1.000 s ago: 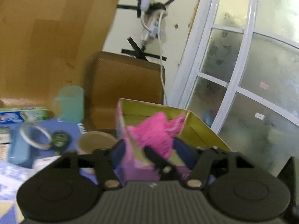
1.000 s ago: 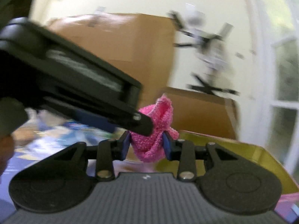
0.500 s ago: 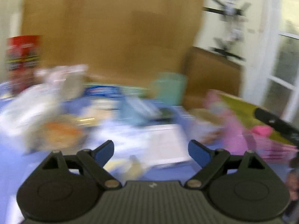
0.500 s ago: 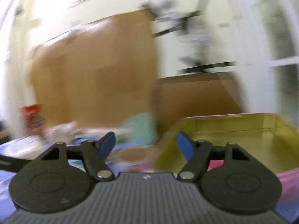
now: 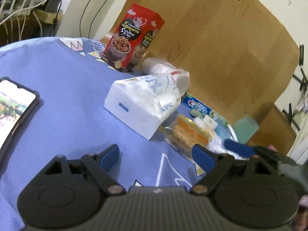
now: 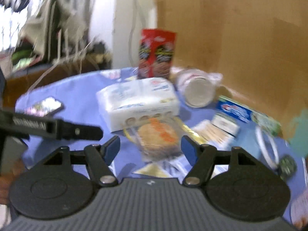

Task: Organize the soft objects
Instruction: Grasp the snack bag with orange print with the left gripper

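Reaching for the next soft thing, both grippers, left (image 5: 156, 156) and right (image 6: 150, 147), narrow slightly with nothing between their fingers; the tissue pack (image 6: 137, 105) lies ahead of the right fingers, so centre over it before squeezing.

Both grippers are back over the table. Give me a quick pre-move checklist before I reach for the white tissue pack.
1. Left gripper empty: ok, jaws closing on nothing.
2. Right gripper empty: ok, jaws closing on nothing.
3. Tissue pack free on top: ok.
4. Space beside the pack: not ok, snack bag lies against it.
5. Phone away from the pack: ok.
6. Right view sharp: not ok, blurred.
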